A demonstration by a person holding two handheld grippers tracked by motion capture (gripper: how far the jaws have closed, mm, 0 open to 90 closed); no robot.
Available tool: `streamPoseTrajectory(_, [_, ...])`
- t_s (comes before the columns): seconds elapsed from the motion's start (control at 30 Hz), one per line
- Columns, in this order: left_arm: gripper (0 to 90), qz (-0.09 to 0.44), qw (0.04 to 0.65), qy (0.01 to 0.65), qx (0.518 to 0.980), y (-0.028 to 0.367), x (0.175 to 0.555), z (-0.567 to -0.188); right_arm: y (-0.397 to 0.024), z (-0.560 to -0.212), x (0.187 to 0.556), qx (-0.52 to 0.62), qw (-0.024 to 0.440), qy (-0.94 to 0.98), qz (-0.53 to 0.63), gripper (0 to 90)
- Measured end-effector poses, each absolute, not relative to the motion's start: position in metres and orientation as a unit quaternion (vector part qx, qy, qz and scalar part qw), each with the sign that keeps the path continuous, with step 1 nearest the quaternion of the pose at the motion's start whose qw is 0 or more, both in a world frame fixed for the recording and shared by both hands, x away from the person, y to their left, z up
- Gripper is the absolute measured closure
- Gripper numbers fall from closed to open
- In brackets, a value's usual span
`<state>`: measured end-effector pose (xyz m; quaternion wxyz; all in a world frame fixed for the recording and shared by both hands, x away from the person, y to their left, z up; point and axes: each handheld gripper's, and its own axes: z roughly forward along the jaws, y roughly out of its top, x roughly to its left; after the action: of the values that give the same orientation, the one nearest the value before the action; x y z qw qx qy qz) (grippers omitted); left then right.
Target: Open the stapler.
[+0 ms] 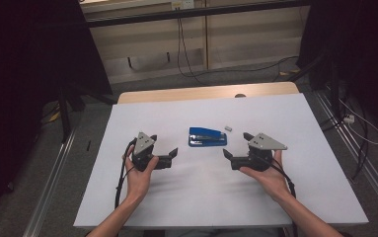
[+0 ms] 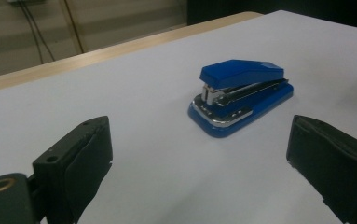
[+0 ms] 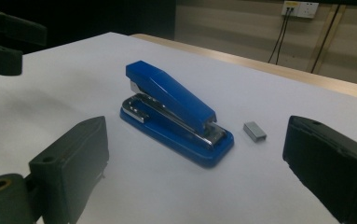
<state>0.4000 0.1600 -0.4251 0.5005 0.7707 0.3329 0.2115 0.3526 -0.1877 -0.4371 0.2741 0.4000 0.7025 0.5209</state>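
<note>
A blue stapler (image 1: 207, 137) lies flat in the middle of the white table (image 1: 201, 197). A small grey block of staples (image 1: 228, 128) rests just right of it. My left gripper (image 1: 164, 144) is held left of the stapler, open and with nothing in it, its jaws pointing at the stapler. On the other side, my right gripper (image 1: 236, 145) is open too and aims back at it. The stapler (image 2: 241, 93) sits ahead of the wide-apart left jaws (image 2: 199, 177). Stapler (image 3: 174, 112) and staples (image 3: 254, 130) lie ahead of the right gripper (image 3: 195, 172).
The white sheet covers a wooden tabletop whose far edge (image 1: 206, 92) shows. Cables (image 1: 184, 54) hang along the back wall, and dark stands (image 1: 65, 108) flank the table. In the right gripper view, the left gripper (image 3: 3, 42) is at the upper left.
</note>
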Motion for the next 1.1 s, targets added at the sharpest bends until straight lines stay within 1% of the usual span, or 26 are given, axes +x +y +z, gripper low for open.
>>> streamPoseTrajectory(0.07, [7.6,0.204,0.496,0.331,0.776,0.158,0.402,-0.425,-0.183,-0.436,0.356,0.396,0.268,0.703,0.526,7.9])
streamPoseTrajectory(0.17, [7.7,0.212,0.496,0.324,0.777,0.155,0.407,-0.425,-0.176,-0.434,0.362,0.394,0.263,0.703,0.531,9.4])
streamPoseTrajectory(0.23, [8.2,0.209,0.503,0.31,0.779,0.152,0.413,-0.426,-0.171,-0.433,0.366,0.391,0.27,0.705,0.527,10.5])
streamPoseTrajectory(0.3, [11.0,0.21,0.509,0.31,0.775,0.15,0.418,-0.427,-0.167,-0.432,0.369,0.385,0.27,0.705,0.531,15.5])
streamPoseTrajectory(0.4, [9.4,0.213,0.495,0.307,0.785,0.146,0.424,-0.426,-0.161,-0.432,0.374,0.379,0.267,0.709,0.532,17.2])
streamPoseTrajectory(0.57, [6.9,0.213,0.519,0.312,0.767,0.143,0.431,-0.425,-0.151,-0.435,0.383,0.378,0.26,0.713,0.53,22.1])
streamPoseTrajectory(0.67, [7.7,0.215,0.501,0.307,0.78,0.14,0.436,-0.425,-0.145,-0.434,0.389,0.369,0.258,0.72,0.528,26.6])
streamPoseTrajectory(0.87, [6.8,0.215,0.49,0.314,0.784,0.132,0.452,-0.426,-0.136,-0.435,0.4,0.367,0.249,0.727,0.524,32.3])
streamPoseTrajectory(0.97, [7.5,0.218,0.496,0.313,0.78,0.128,0.455,-0.429,-0.132,-0.437,0.405,0.362,0.251,0.733,0.518,36.5])
streamPoseTrajectory(1.03, [9.7,0.221,0.504,0.314,0.773,0.127,0.454,-0.43,-0.129,-0.439,0.407,0.359,0.247,0.737,0.517,42.1])
streamPoseTrajectory(1.07, [9.5,0.216,0.504,0.316,0.775,0.127,0.455,-0.431,-0.128,-0.439,0.408,0.357,0.247,0.738,0.517,43.4])
streamPoseTrajectory(1.1, [8.7,0.211,0.503,0.315,0.776,0.127,0.455,-0.431,-0.126,-0.44,0.408,0.355,0.245,0.741,0.515,47.3])
